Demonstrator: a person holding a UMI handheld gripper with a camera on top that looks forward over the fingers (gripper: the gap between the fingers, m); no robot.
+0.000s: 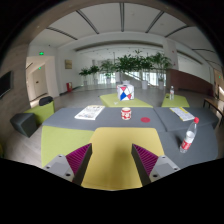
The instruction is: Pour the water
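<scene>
In the gripper view the gripper is spread wide and holds nothing. One water bottle, red-capped, stands upright on the table, to the right of the cup and nearer the fingers. To begin well, I judge, swing right and straddle the bottle's body squarely before closing. Counted: one bottle, one cup, one carton beyond the cup.

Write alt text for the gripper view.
An open, empty claw hovers over a grey and yellow-green table. A small cup stands beyond its fingers, a water bottle off to the right, and a blue and white carton farther back.
</scene>
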